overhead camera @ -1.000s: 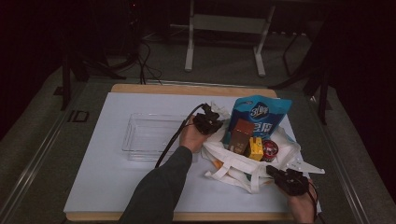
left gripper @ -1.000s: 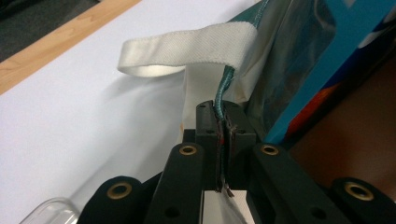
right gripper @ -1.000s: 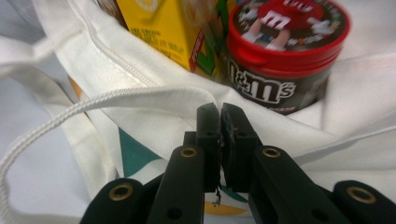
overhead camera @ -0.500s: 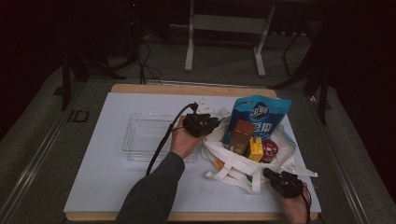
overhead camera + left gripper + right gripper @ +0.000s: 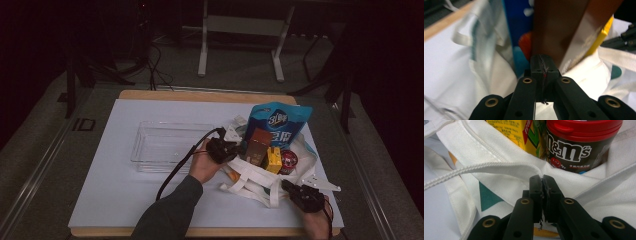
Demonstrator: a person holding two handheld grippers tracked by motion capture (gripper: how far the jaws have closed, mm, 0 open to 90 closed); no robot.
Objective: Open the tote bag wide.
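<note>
The left gripper [image 5: 226, 149] has just been closing and its jaws now meet with nothing between them, their tips against the brown box [image 5: 564, 27] that stands upright in the white tote bag [image 5: 250, 172]. The right gripper [image 5: 296, 192] is clamped shut on the bag's strap [image 5: 499, 167] at the near rim. The bag also holds a blue snack pouch [image 5: 277, 122], a yellow carton [image 5: 273, 159] and a red-lidded candy jar [image 5: 579, 142]; a clear tray [image 5: 165, 145] lies just beside the left gripper on the table [image 5: 115, 195].

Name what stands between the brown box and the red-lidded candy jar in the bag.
A yellow box stands between the brown box and the candy jar, seen in the high view.
</note>
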